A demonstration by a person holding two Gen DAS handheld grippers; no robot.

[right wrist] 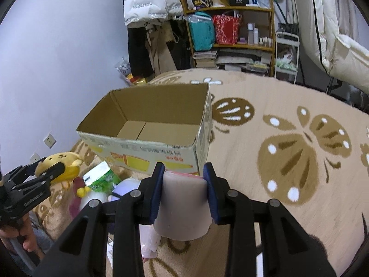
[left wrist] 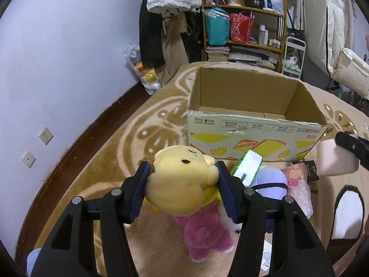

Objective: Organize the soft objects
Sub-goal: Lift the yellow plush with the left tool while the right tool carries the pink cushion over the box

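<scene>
My left gripper is shut on a yellow bear plush and holds it above the rug, in front of an open cardboard box. The plush and left gripper also show in the right wrist view. My right gripper is shut on a pale pink soft block just before the box; this block shows at the right of the left wrist view. The box looks empty inside. A pink plush, a lavender soft thing and a green tissue pack lie below on the rug.
A patterned beige rug covers the surface. A dark small box and a pink plastic bag lie by the pile. A slipper sits at right. A shelf, hanging coats and a wall stand behind.
</scene>
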